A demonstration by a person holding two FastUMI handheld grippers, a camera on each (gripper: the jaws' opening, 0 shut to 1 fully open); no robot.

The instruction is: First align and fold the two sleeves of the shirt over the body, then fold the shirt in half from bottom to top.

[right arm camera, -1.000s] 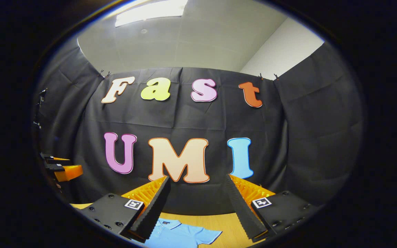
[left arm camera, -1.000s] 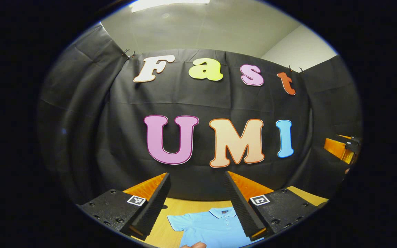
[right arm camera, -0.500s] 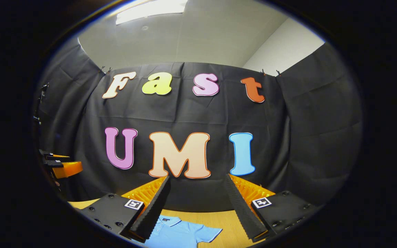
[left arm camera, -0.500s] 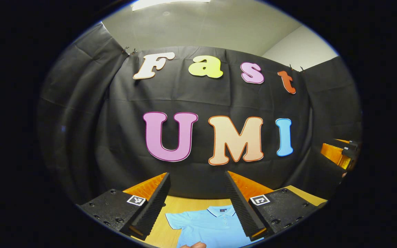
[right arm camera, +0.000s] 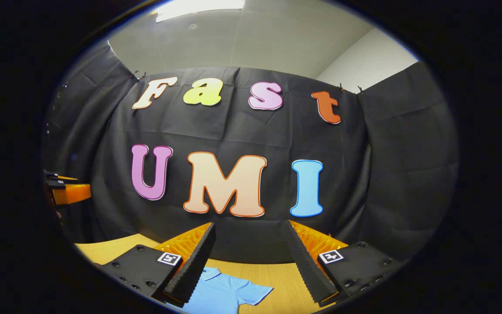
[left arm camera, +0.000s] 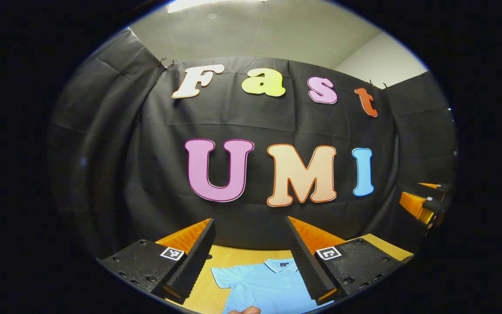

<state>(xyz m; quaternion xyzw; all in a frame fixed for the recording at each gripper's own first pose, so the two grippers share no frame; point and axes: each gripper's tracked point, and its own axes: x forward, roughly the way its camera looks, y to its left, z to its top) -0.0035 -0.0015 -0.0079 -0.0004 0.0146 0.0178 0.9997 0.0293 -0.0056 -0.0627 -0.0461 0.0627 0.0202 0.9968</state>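
We see left gripper (left arm camera: 249,253) agape, raised, level | right gripper (right arm camera: 249,257) agape, raised | blue polo shirt (left arm camera: 264,285) flat on wooden surface (left arm camera: 216,261) below.

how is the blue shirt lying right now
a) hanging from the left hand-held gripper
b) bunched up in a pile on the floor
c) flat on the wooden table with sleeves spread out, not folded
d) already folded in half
c: the blue shirt lies flat on the wooden table with its collar toward the wall and a short sleeve out to the side; the left hand-held gripper and right hand-held gripper are both open above it, holding nothing.
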